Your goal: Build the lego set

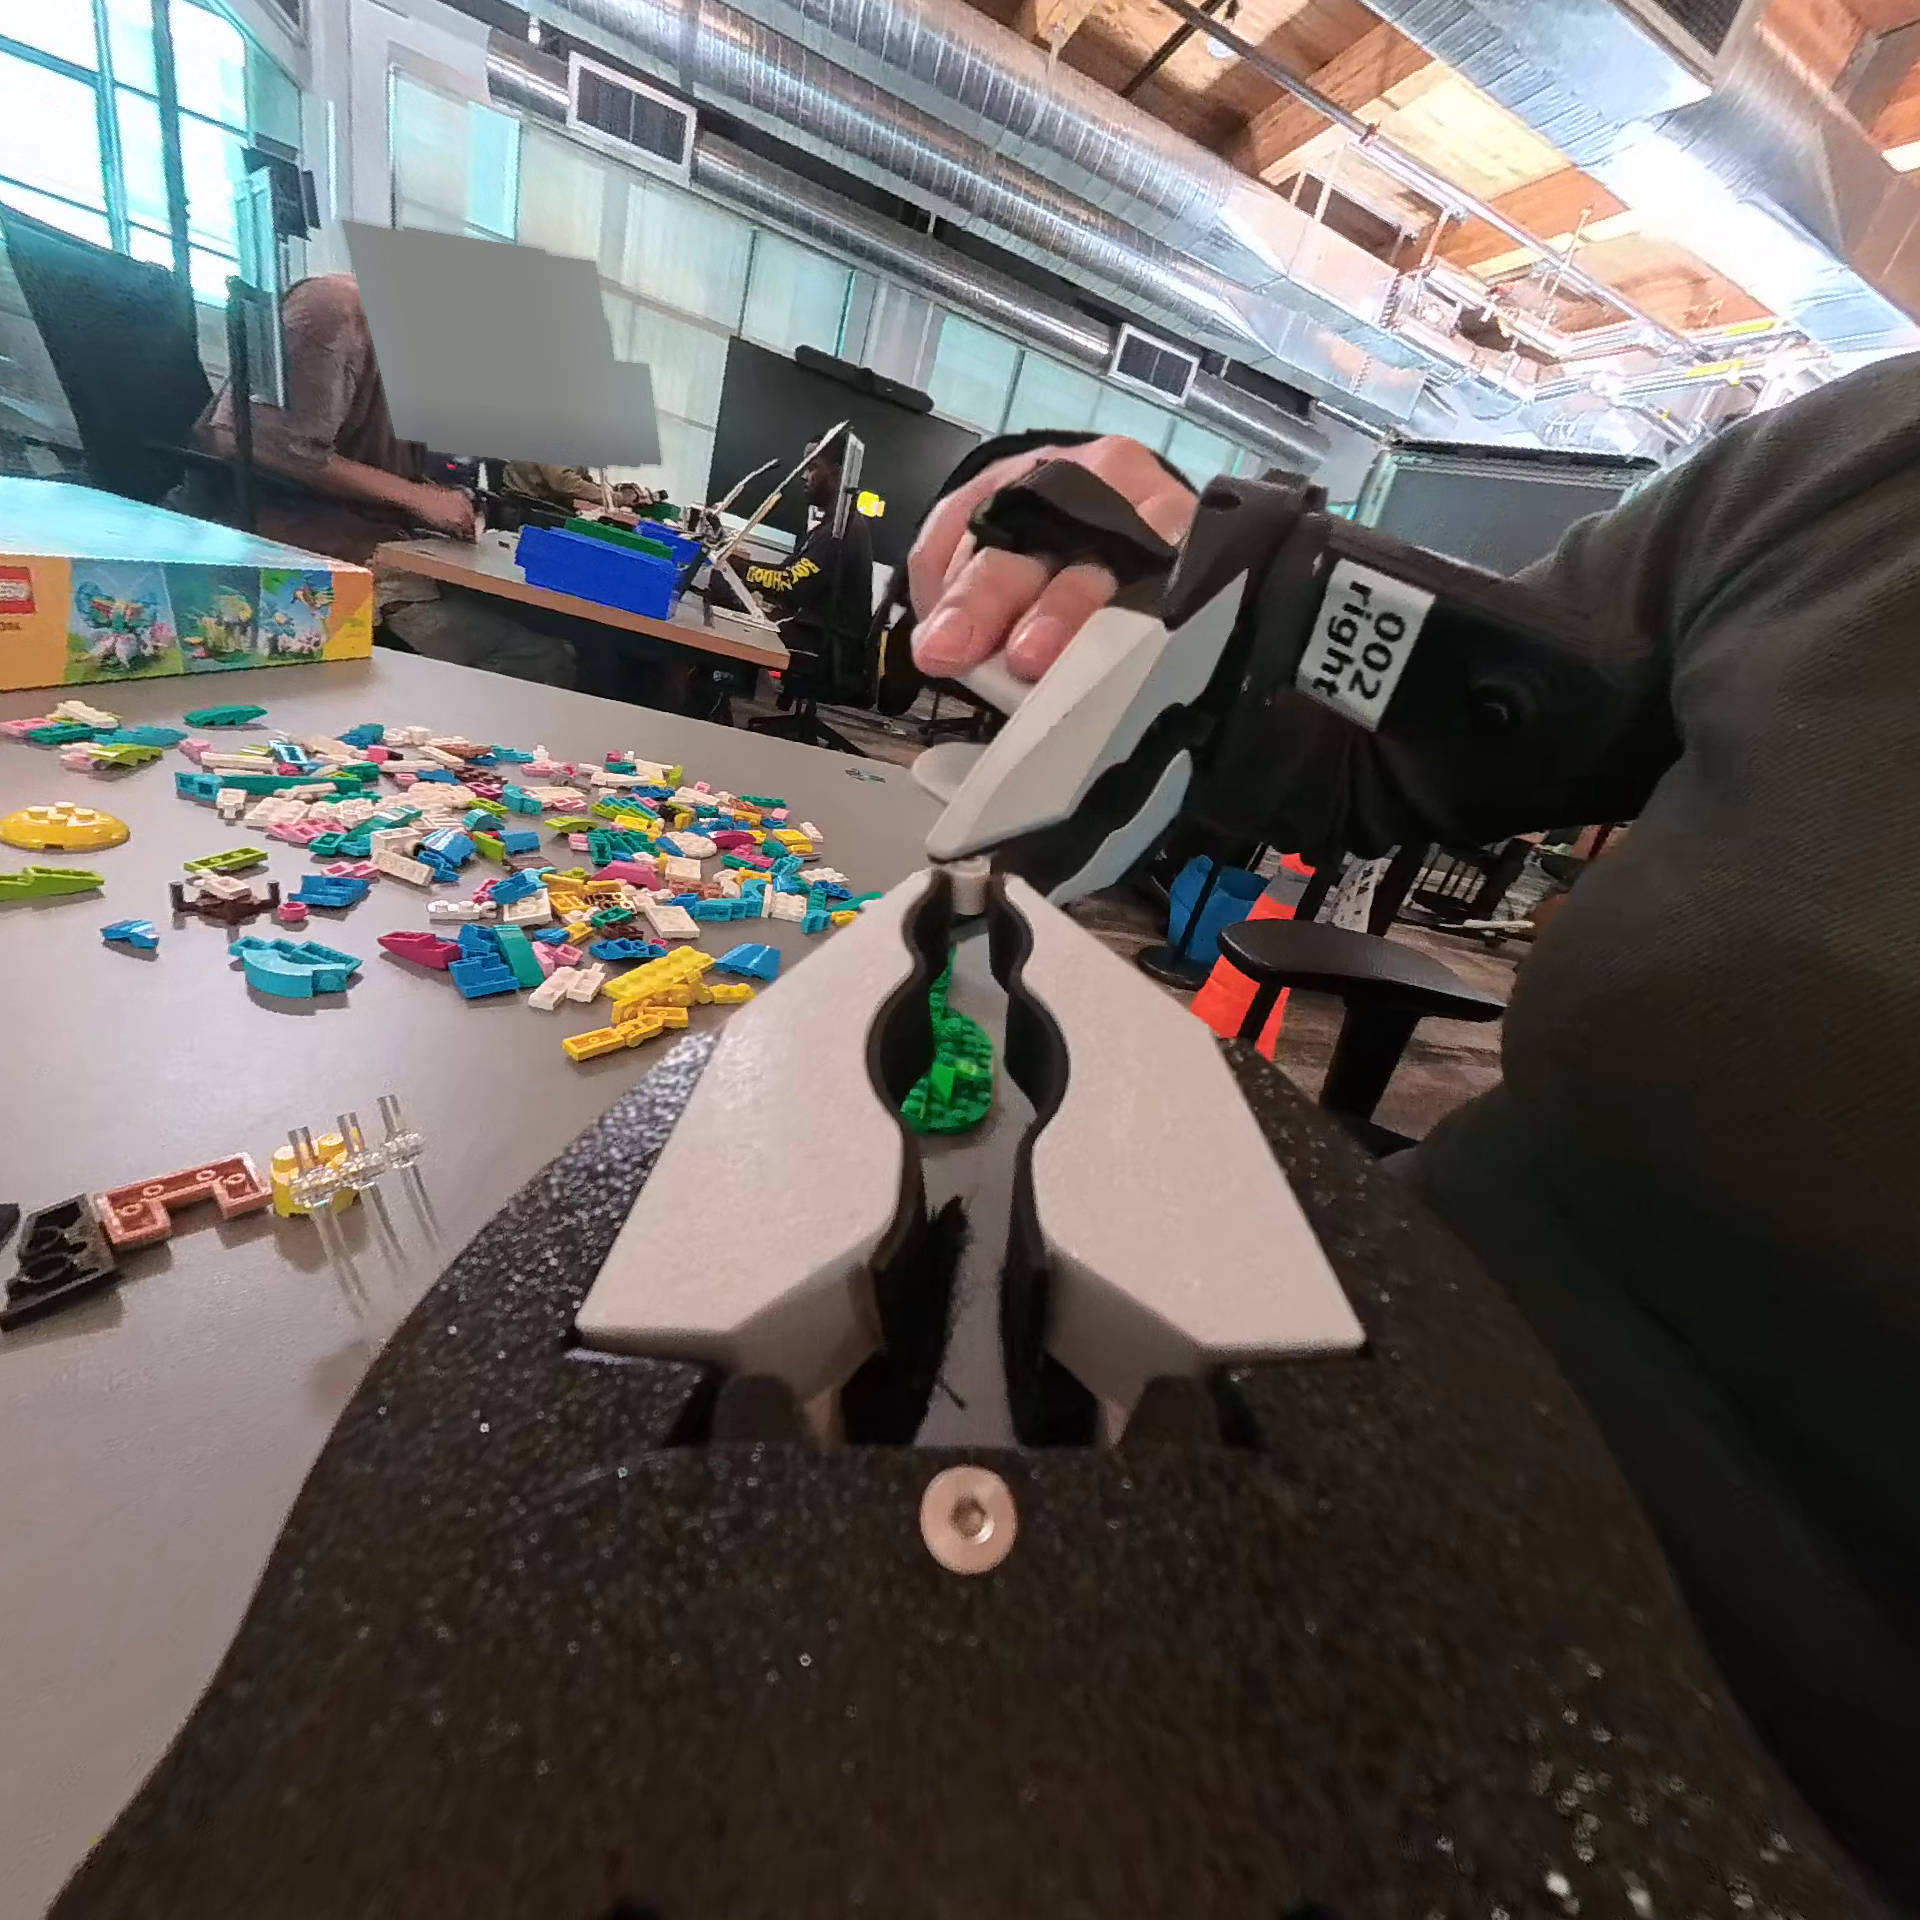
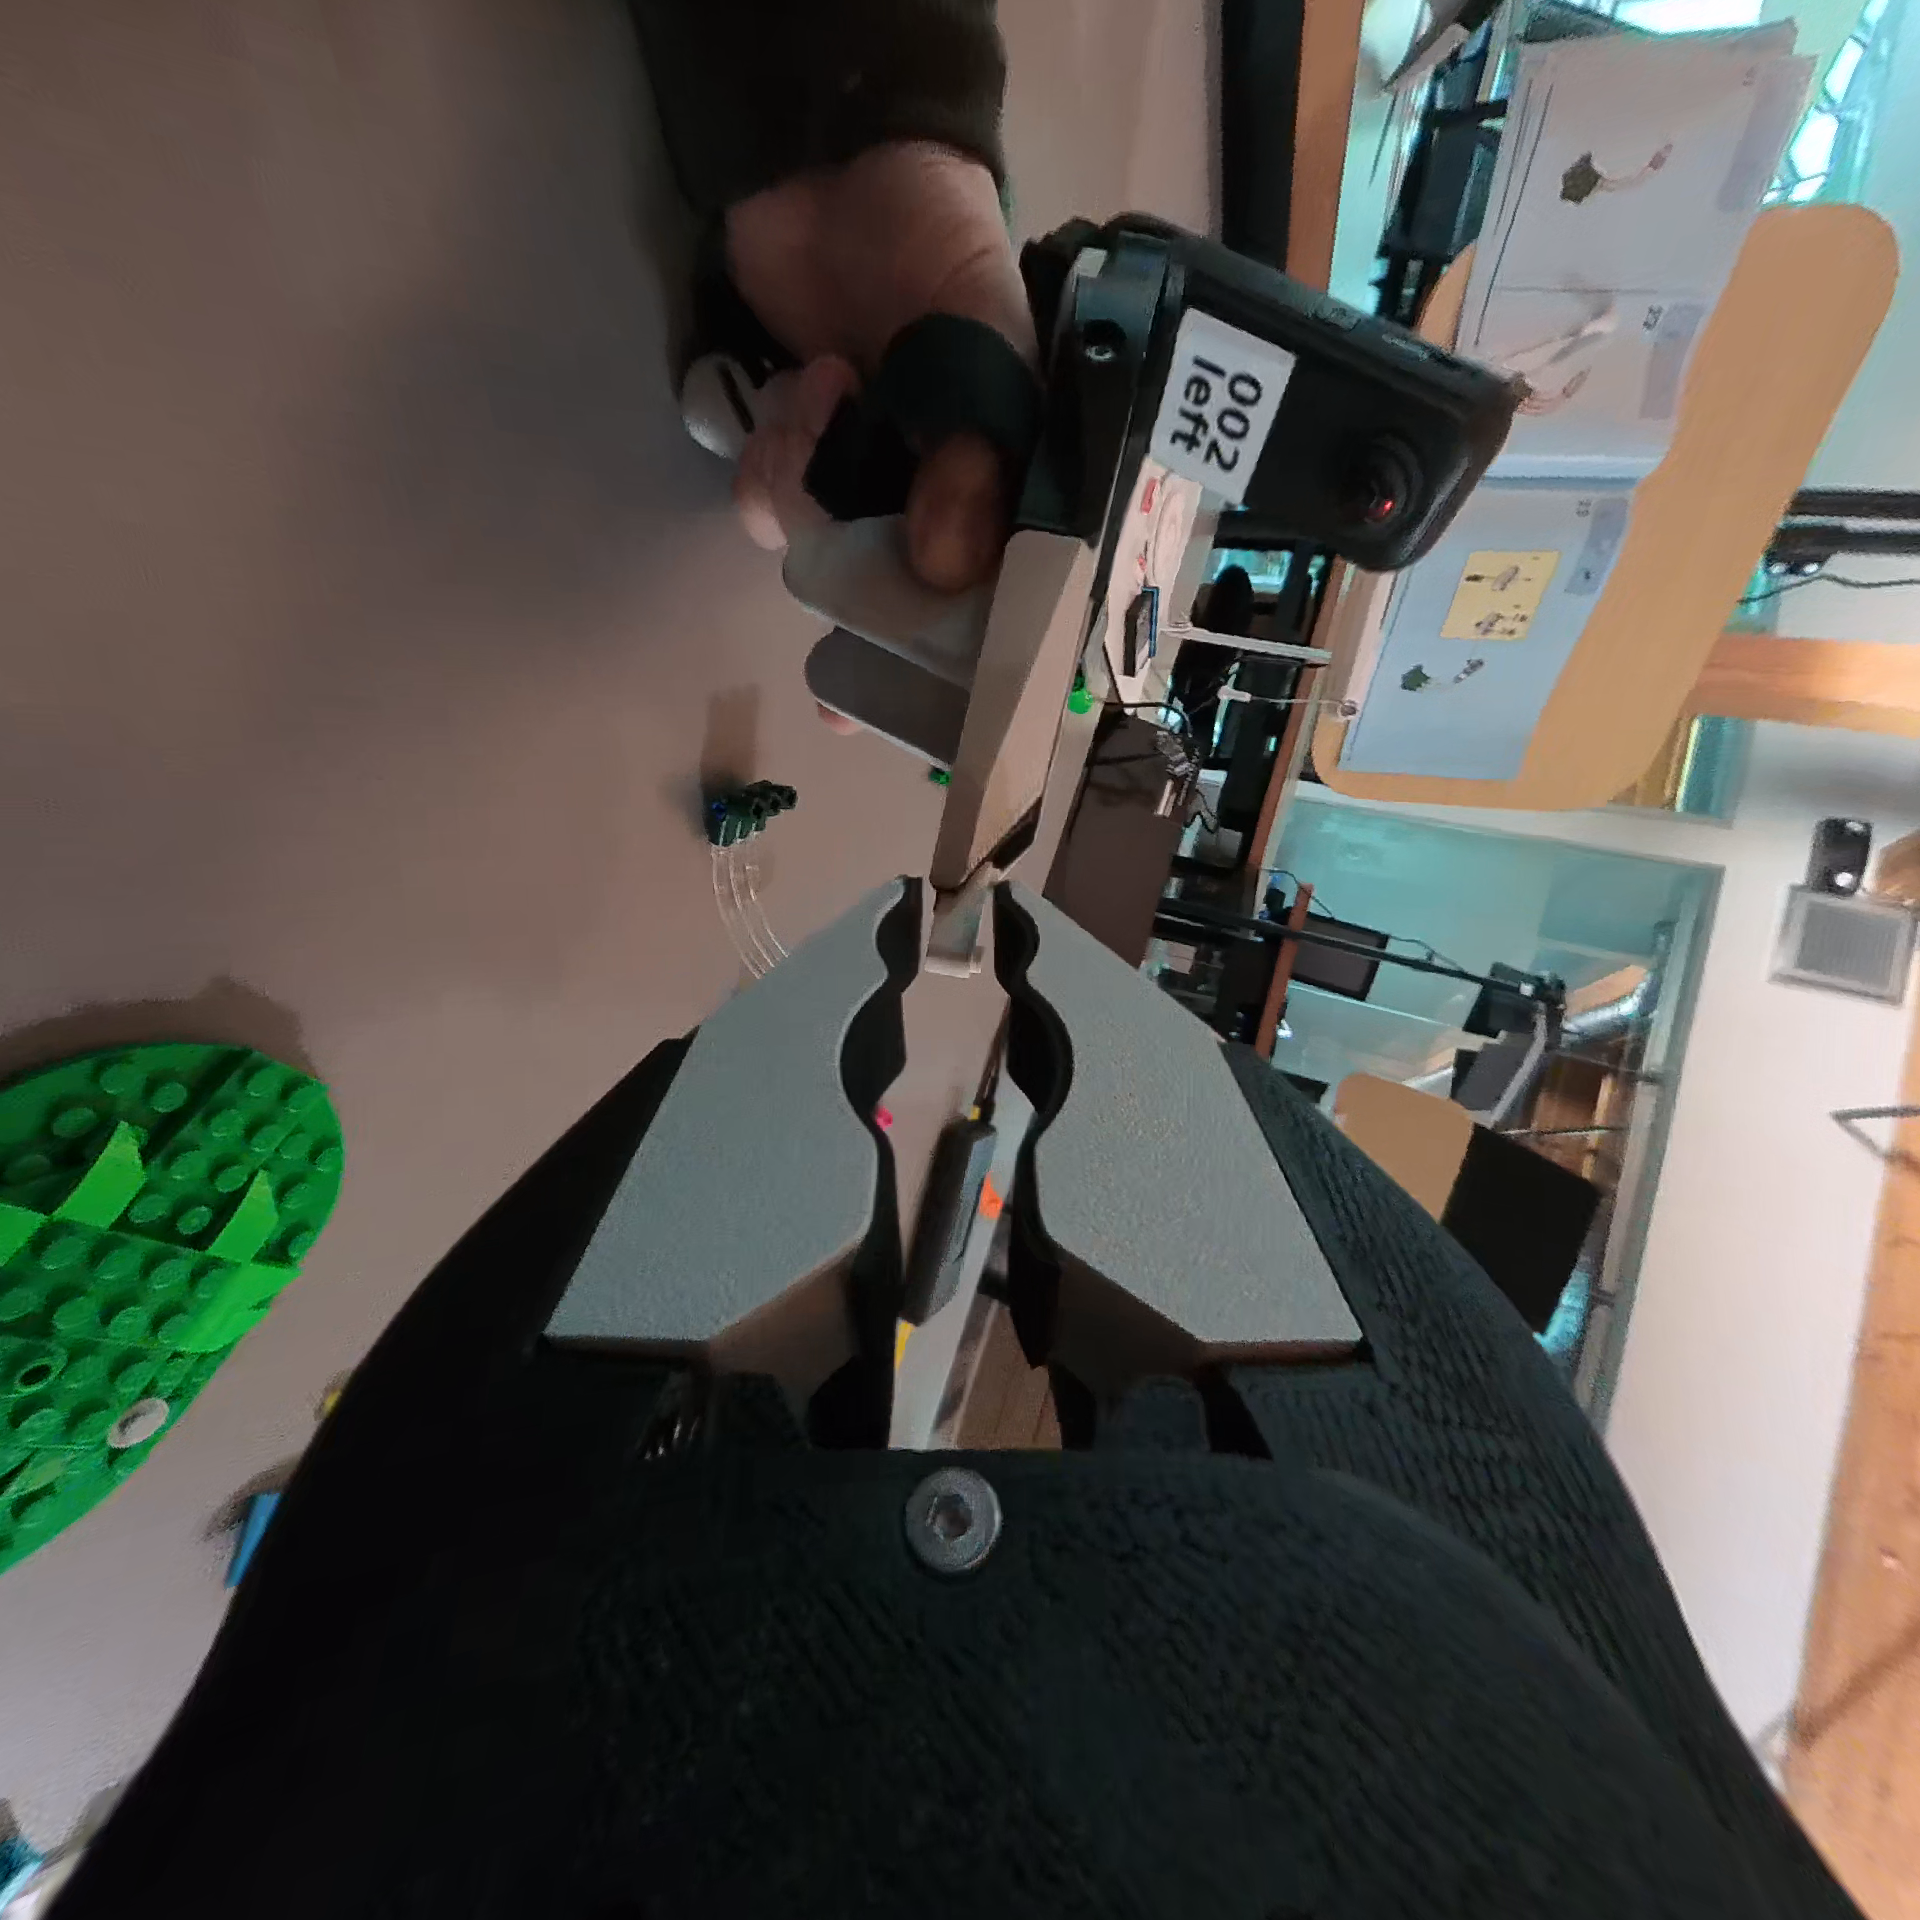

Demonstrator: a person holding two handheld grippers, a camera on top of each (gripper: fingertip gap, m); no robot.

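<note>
Left claw point(image 1: 966, 883) pinched small white piece point(image 1: 968, 889). Right claw point(image 2: 956, 894) closed on same piece point(image 2: 954, 940), tip to tip above surface point(image 1: 156, 1507). Judged step: handover or re-grip. Next: one claw lets go, piece carried to green base plate point(image 2: 135, 1278) near surface's near edge. Loose bricks point(image 1: 499, 862) toward far edge.

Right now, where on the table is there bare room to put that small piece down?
Free: the grey table between the loose brick pile and the near row of clear rods and brown plate; also the strip nearer than that row. Crowded: the pile itself, and around the green base under the left gripper, which meets the right gripper at the small piece.
</note>
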